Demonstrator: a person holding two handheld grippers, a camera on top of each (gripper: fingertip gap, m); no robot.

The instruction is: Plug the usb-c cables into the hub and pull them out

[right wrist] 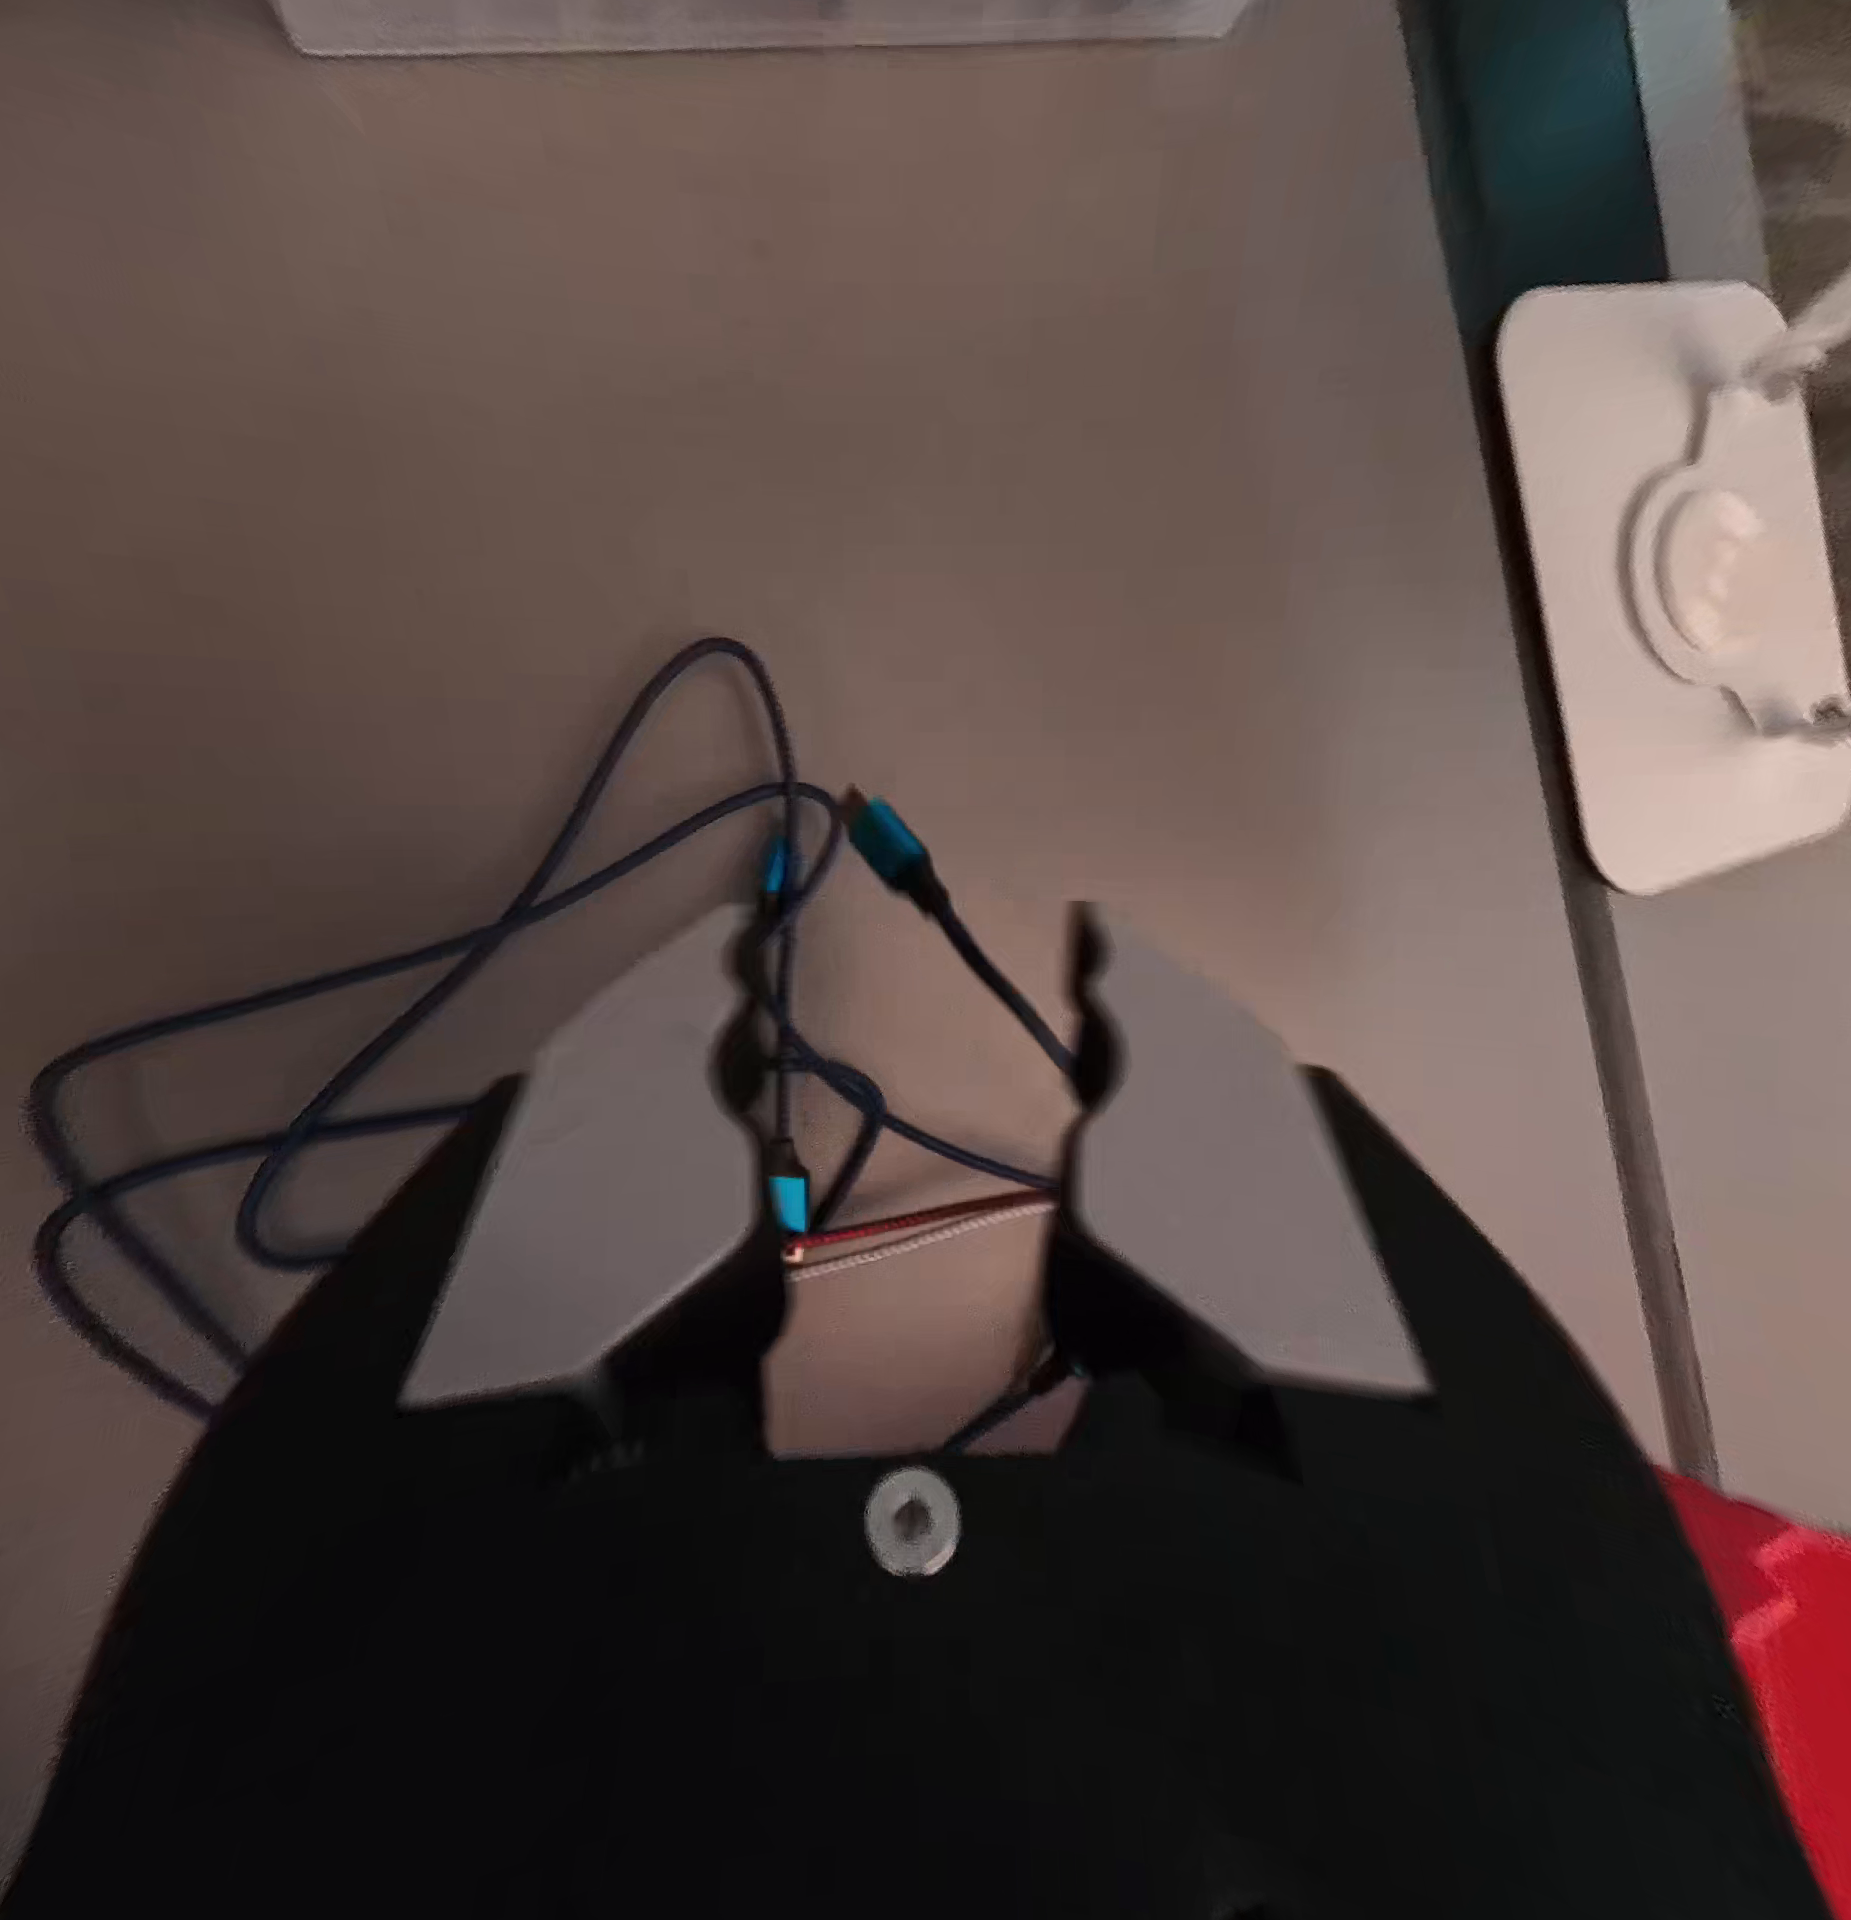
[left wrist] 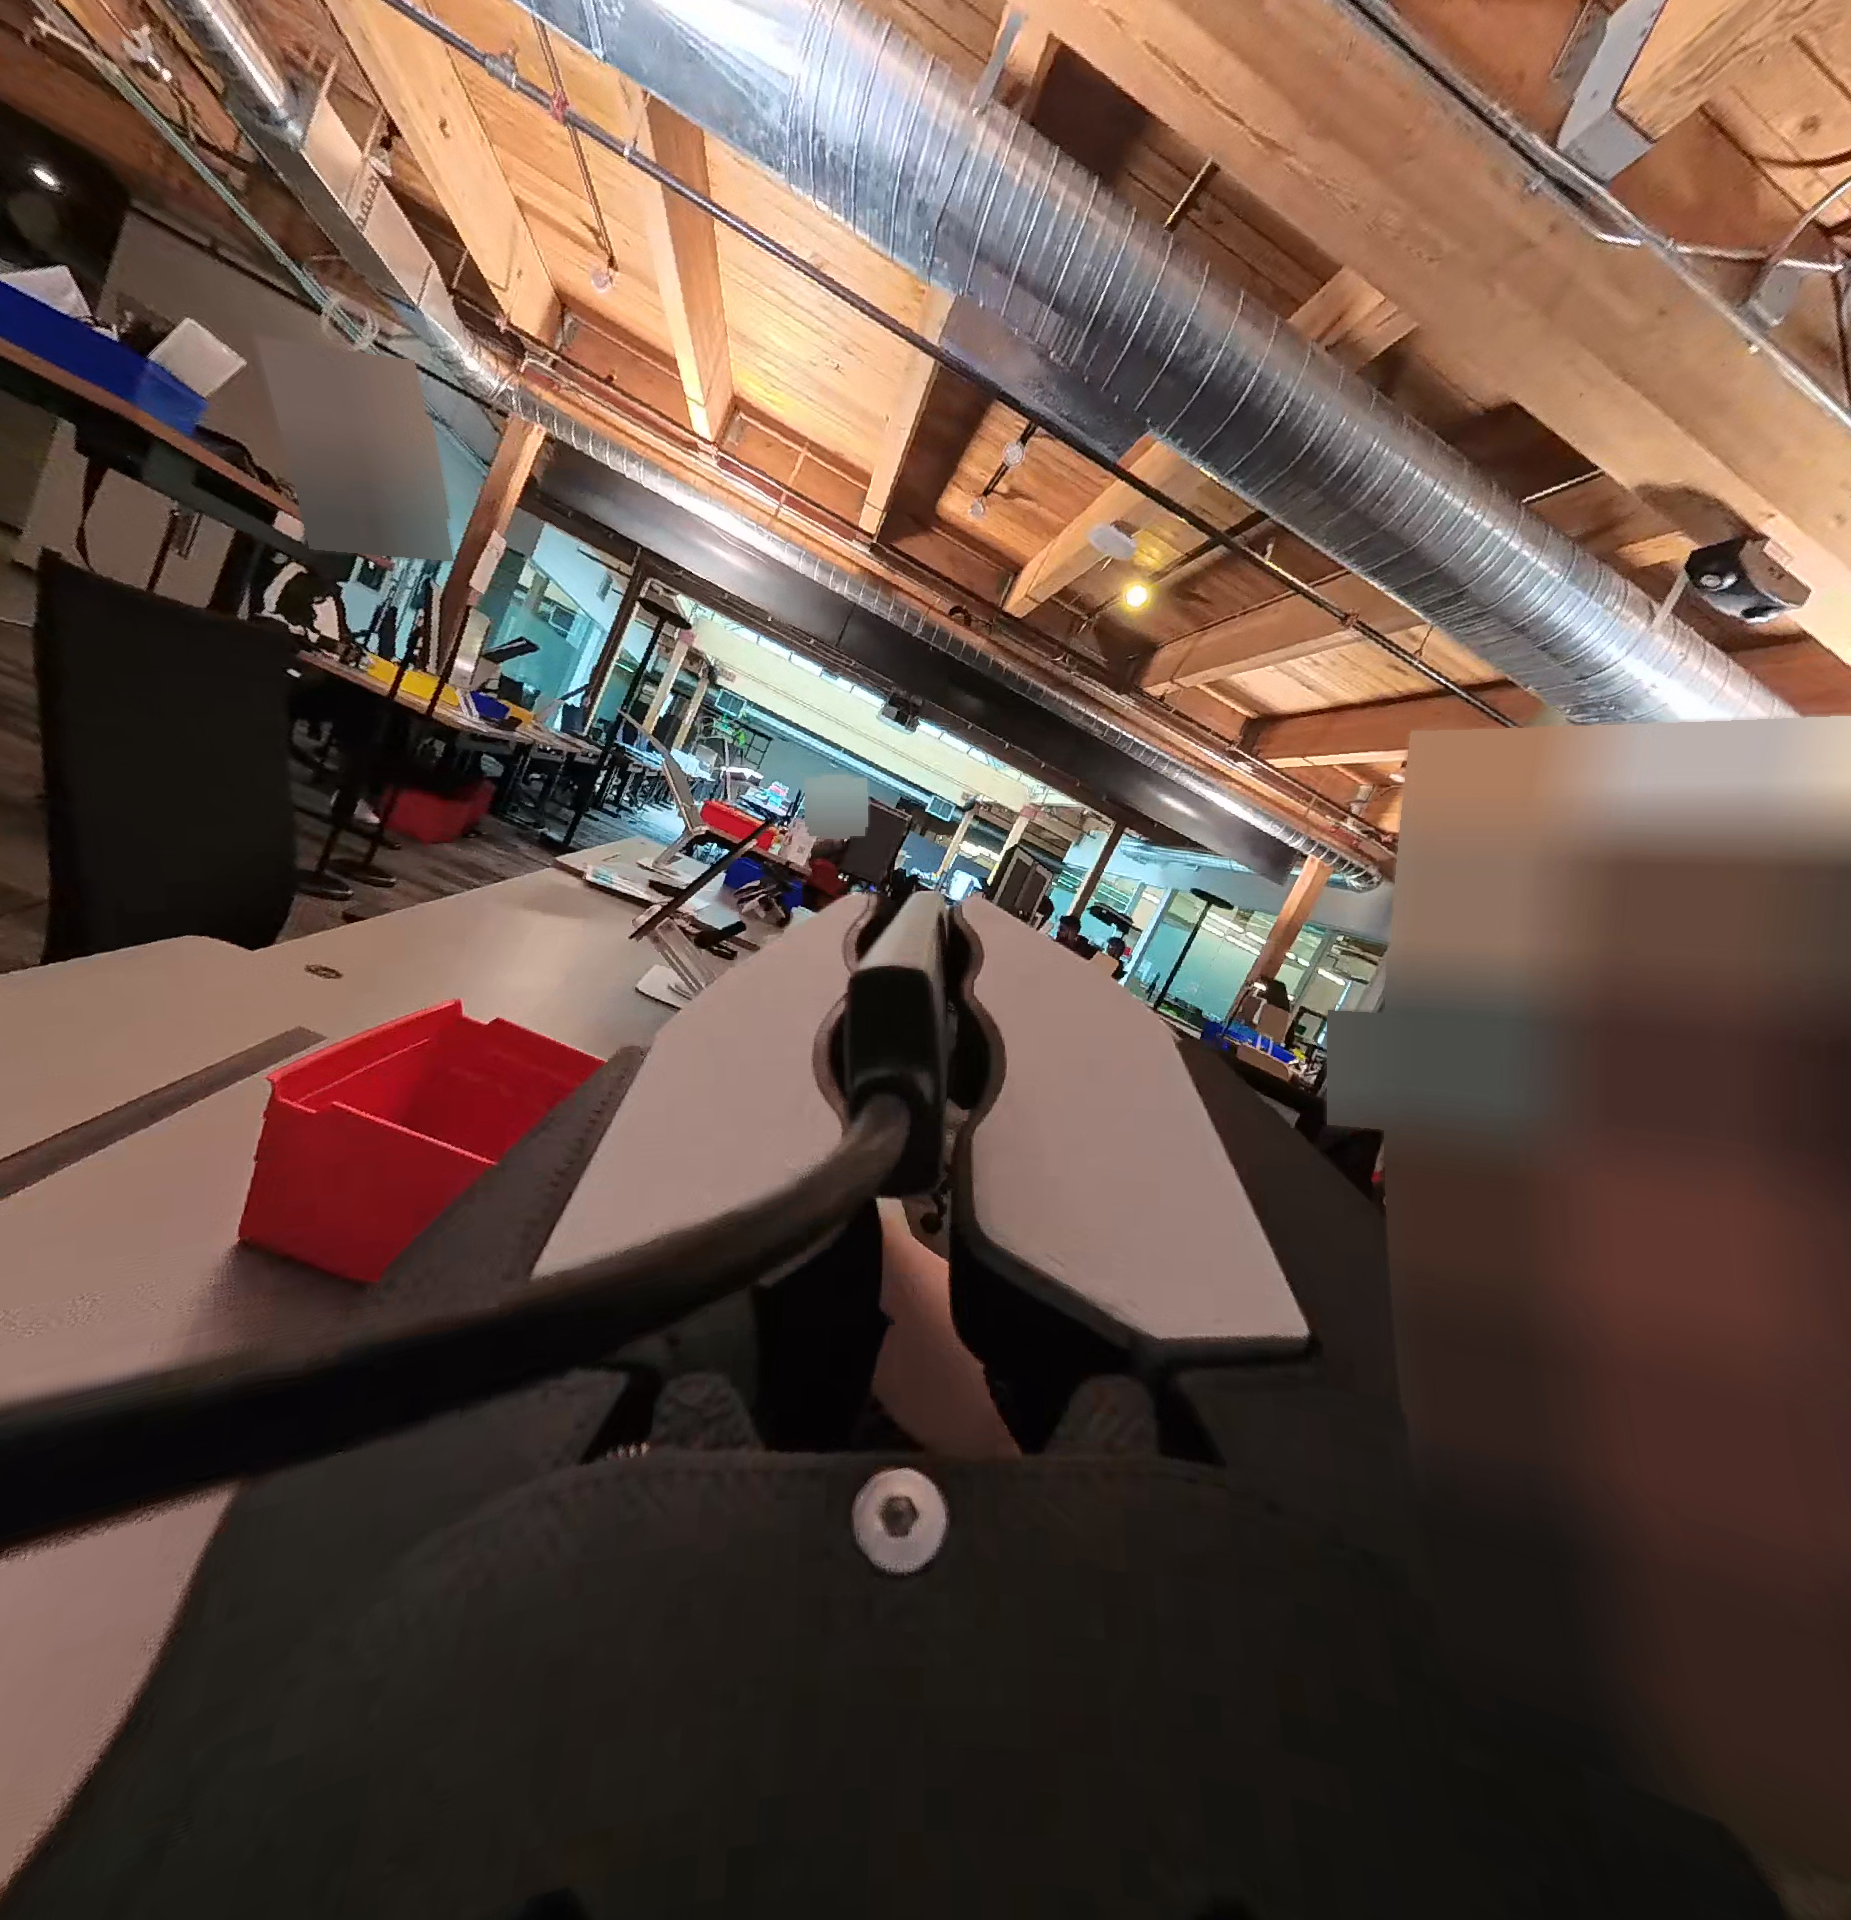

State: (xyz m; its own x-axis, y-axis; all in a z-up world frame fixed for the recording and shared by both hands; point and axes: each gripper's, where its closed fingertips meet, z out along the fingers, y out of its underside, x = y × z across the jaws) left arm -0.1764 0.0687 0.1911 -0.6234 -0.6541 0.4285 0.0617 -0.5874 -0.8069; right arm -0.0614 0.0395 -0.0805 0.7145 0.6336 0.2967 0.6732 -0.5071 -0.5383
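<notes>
Black and thick, the cord [left wrist: 381, 1340] ends in a slim dark block [left wrist: 900, 1008], which looks like the hub, and your left gripper [left wrist: 905, 914] squeezes it tight, up above the grey table [left wrist: 121, 1039] near a red bin [left wrist: 401, 1122]. Your right gripper [right wrist: 910, 925] hangs wide apart with nothing in it, over a tangle of blue cables [right wrist: 381, 1018]. One bright blue plug [right wrist: 890, 836] lies free on the table. Go down slowly, pinch that plug by its flat sides, and keep the hub steady. A white holder [right wrist: 1669, 582] sits well off to the side.
</notes>
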